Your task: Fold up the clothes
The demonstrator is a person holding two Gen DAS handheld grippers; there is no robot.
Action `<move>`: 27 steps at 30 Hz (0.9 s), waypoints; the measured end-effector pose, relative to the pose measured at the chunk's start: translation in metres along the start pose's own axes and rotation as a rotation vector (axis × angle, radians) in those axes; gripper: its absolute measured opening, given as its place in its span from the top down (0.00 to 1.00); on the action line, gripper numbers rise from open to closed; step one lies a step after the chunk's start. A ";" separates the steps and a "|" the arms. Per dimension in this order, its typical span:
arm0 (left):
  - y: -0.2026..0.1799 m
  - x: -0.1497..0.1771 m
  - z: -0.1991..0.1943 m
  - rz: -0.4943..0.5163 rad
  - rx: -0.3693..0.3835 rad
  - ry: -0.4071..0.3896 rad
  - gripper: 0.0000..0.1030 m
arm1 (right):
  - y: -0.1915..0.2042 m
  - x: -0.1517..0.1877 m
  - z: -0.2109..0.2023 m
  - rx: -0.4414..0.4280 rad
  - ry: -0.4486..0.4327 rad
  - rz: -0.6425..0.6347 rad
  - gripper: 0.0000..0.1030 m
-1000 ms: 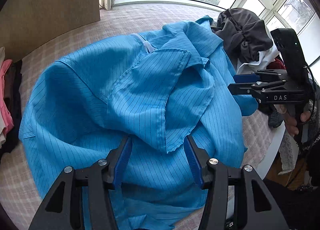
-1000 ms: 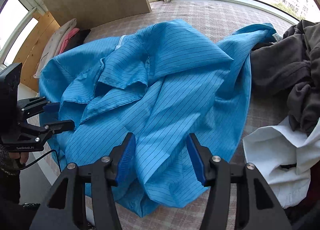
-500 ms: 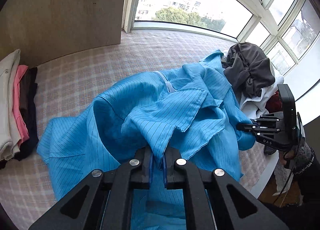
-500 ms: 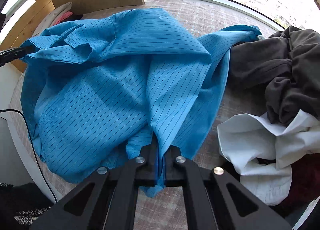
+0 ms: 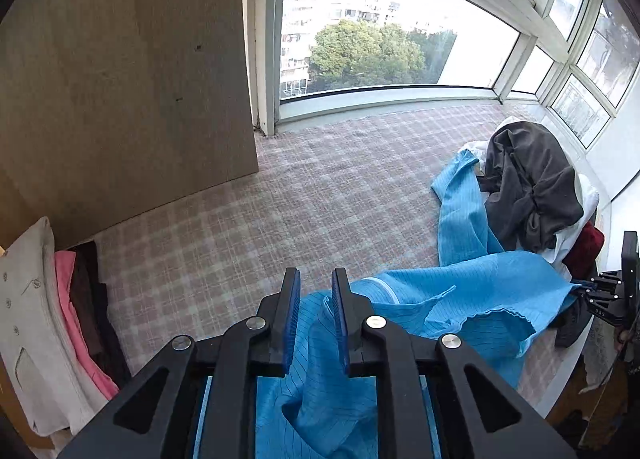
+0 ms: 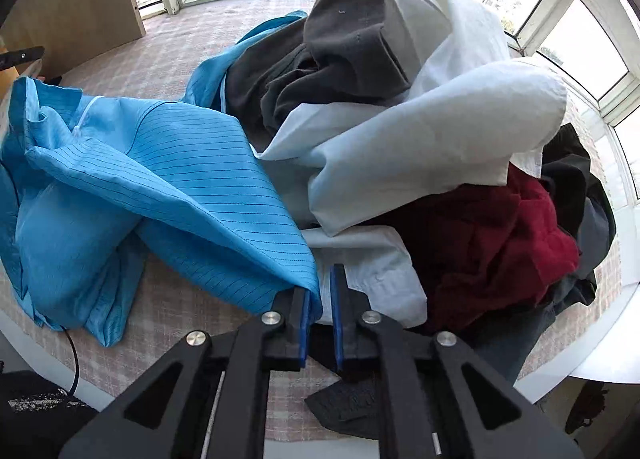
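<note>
A blue striped shirt [image 5: 472, 299] is lifted off the checked table [image 5: 280, 211] and hangs stretched between my two grippers. My left gripper [image 5: 315, 299] is shut on one edge of it, with cloth between the pads. My right gripper [image 6: 320, 295] is shut on another edge of the shirt [image 6: 192, 179], which drapes down to the left. The right gripper also shows far right in the left wrist view [image 5: 580, 285]. One sleeve trails back toward the clothes pile.
A pile of unfolded clothes lies at the right: a dark grey garment [image 5: 528, 187], white cloth [image 6: 420, 139] and a dark red garment [image 6: 500, 243]. Folded clothes [image 5: 48, 319] are stacked at the left edge. A wooden panel [image 5: 120, 79] and windows stand behind.
Both grippers closed on the blue shirt, then lifted and pulled apart. The shirt has come up off the table and now hangs between them.
</note>
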State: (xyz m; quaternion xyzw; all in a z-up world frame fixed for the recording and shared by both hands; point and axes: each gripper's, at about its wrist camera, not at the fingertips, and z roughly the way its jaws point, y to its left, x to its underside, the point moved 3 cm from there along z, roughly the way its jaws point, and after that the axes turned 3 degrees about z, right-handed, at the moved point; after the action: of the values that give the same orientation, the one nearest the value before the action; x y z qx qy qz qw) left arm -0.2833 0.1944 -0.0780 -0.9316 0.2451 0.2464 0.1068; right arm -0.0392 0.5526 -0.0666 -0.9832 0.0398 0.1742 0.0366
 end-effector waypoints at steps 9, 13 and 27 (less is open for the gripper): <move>0.019 0.044 -0.050 0.007 -0.004 -0.070 0.59 | 0.108 -0.047 -0.078 -0.095 -0.175 -0.381 0.42; 0.035 0.114 -0.080 -0.078 -0.020 -0.051 0.59 | 0.172 -0.042 -0.070 -0.289 -0.206 -0.522 0.42; 0.041 0.250 -0.092 -0.328 0.008 -0.003 0.59 | 0.336 -0.032 0.031 -0.450 -0.039 -0.865 0.97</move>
State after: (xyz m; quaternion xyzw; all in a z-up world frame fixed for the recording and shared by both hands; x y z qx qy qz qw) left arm -0.0771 0.0286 -0.1304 -0.9583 0.0907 0.2260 0.1494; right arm -0.1098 0.2231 -0.1039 -0.8896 -0.4119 0.1657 -0.1072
